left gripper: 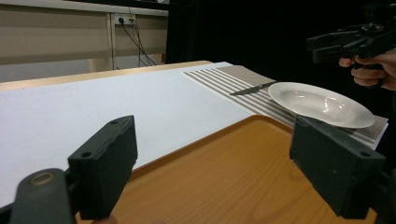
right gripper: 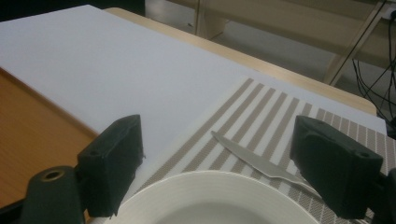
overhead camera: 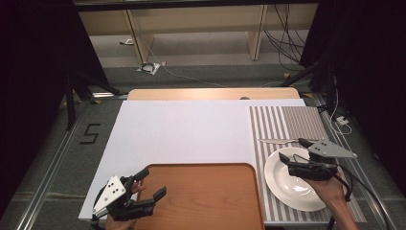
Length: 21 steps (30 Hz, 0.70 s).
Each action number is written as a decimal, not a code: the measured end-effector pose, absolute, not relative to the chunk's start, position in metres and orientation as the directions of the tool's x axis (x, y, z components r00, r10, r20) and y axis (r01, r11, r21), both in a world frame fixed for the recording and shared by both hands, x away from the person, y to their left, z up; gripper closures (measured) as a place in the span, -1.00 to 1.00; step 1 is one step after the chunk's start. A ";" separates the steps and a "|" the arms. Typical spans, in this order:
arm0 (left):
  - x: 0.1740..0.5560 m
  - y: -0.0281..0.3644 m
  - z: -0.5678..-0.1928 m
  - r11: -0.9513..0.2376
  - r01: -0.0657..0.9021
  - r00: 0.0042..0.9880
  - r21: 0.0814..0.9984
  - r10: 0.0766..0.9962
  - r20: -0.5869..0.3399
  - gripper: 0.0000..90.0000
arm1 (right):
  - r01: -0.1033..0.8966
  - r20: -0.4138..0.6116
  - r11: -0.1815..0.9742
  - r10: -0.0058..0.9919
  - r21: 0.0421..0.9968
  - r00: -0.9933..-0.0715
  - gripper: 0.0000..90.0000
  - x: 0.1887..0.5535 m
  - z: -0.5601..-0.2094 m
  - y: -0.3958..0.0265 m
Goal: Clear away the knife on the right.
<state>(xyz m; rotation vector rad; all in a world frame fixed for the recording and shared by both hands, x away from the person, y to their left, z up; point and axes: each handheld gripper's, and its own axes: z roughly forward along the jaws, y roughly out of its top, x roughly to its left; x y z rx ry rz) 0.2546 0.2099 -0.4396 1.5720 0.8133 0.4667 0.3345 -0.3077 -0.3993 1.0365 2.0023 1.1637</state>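
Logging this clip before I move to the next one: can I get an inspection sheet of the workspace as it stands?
Surface: white board over a wooden table; striped placemat at the right.
Job's things: white plate and knife on the placemat, knife just beyond the plate; bare wooden tray at the near edge.
Clutter: nothing seen.
Grippers: left tongs open, over the tray's left edge, holding nothing; right tongs open, above the plate's far rim, holding nothing.
Cables: black cable trailing from the right tongs; loose wires on the floor behind.
Surroundings: light wooden furniture legs, black curtains on both sides, a "5" marked on the floor.
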 end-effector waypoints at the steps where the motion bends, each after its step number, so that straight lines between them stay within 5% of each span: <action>1: 0.255 0.210 -0.440 -0.009 0.234 0.670 0.972 0.726 -0.154 -0.66 | 0.345 -0.112 0.324 0.850 0.881 -0.514 -0.60 0.340 -0.398 -0.312; 21: 0.255 0.210 -0.440 -0.003 0.237 0.665 0.972 0.730 -0.160 -0.67 | 0.467 -0.176 0.445 0.840 0.764 -0.513 -0.58 0.385 -0.389 -0.316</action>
